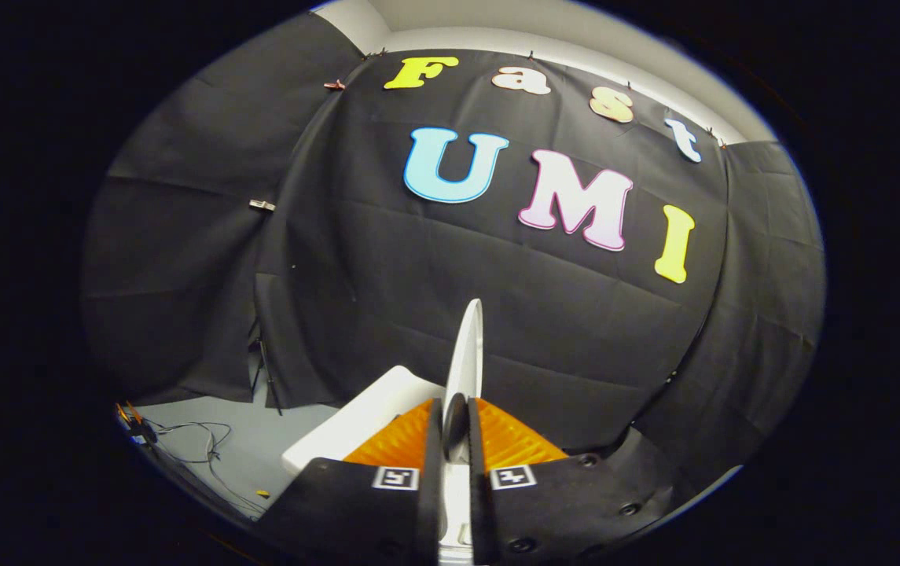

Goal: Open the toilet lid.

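Note:
The white toilet lid (465, 354) stands edge-on, rising up from between my two fingers and reaching beyond their tips. My gripper (455, 424) is shut on the lid's edge, with one finger pressed on each face of it. Just behind and to the left of the fingers lies a white block, the toilet's tank or body (355, 428). The bowl and seat are hidden below the gripper.
The black cloth wall (387, 283) hangs close behind the toilet. To the left is grey floor (222, 440) with loose cables (190, 440) lying on it, and a stand's legs (265, 377) stand at the cloth's foot.

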### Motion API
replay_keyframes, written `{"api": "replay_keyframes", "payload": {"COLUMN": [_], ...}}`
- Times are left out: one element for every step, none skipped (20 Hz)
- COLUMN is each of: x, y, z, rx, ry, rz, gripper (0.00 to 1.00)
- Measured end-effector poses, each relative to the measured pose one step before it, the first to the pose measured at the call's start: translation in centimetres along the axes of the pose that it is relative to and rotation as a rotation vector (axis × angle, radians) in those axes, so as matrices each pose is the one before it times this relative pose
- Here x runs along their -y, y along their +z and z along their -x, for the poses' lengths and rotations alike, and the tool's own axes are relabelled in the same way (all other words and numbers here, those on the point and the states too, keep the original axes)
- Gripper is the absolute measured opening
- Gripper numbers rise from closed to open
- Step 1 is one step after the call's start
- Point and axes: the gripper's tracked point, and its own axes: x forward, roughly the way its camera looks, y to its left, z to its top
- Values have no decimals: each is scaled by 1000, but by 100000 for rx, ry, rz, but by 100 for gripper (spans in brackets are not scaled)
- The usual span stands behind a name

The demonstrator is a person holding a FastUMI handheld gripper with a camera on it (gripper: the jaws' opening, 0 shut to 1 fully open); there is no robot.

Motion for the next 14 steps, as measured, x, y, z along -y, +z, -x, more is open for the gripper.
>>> {"api": "replay_keyframes", "payload": {"x": [-129, -99, 154, -93, 357, 390, 401, 561, 734, 935, 785, 977, 1303, 1274], "y": [-147, -248, 253, 426, 602, 721, 722, 909, 1140, 1214, 1328, 1200, 1214, 1019], "z": [180, 420, 220, 457, 375, 529, 547, 621, 700, 695, 913, 873, 836, 764], "rx": [-1056, -1058, 115, 995, 1357, 1323, 1358, 1521, 1945, 2566, 2704, 2505, 2284, 1899], "ry": [1403, 1326, 888, 1006, 809, 507, 333, 321, 254, 153, 1004, 688, 267, 250], "rz": [629, 1147, -367, -1817, -2264, -1975, -1341, -914, -752, -719, -1021, -1076, -944, -1275], "gripper": [48, 65, 82, 99, 98, 98, 98, 99, 99, 98, 98, 98, 98, 98]}}
